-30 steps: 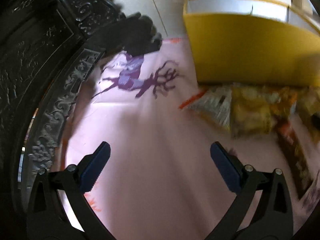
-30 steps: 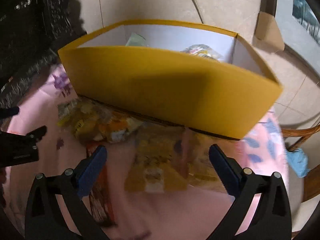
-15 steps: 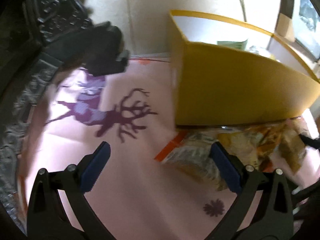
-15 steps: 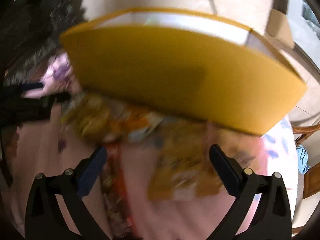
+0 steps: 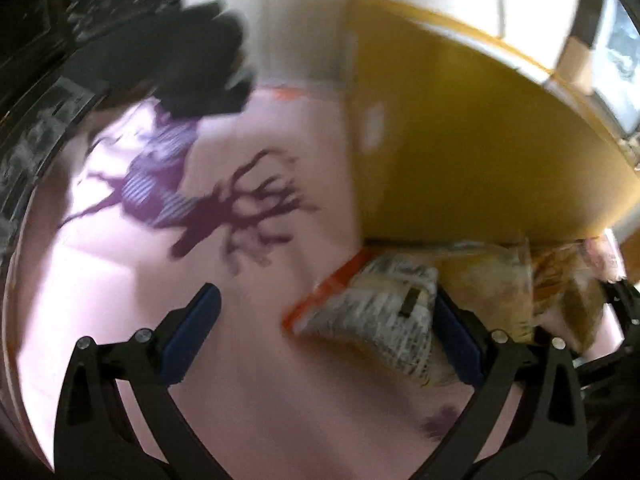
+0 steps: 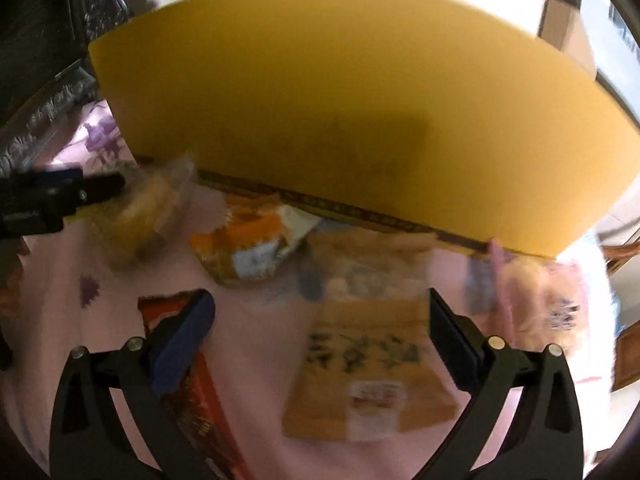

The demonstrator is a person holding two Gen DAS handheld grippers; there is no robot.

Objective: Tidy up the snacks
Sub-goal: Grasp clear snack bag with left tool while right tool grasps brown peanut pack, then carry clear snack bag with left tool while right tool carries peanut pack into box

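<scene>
Snack packets [image 6: 256,248] lie on a pink cloth [image 5: 248,392] beside a yellow box [image 6: 360,128]; left gripper [image 5: 324,336] and right gripper [image 6: 320,340] both gape wide, holding nothing.

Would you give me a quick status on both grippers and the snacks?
Left gripper open, empty. Right gripper open above tan packet. Snacks still on cloth before yellow box. Nothing blocking.

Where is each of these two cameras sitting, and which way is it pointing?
Left wrist: rides on the left claw, looking along its open fingers over the pink cloth at a snack bag.
Right wrist: rides on the right claw, open, facing a tan packet.
Shared: the yellow box and the snacks before it.
</scene>
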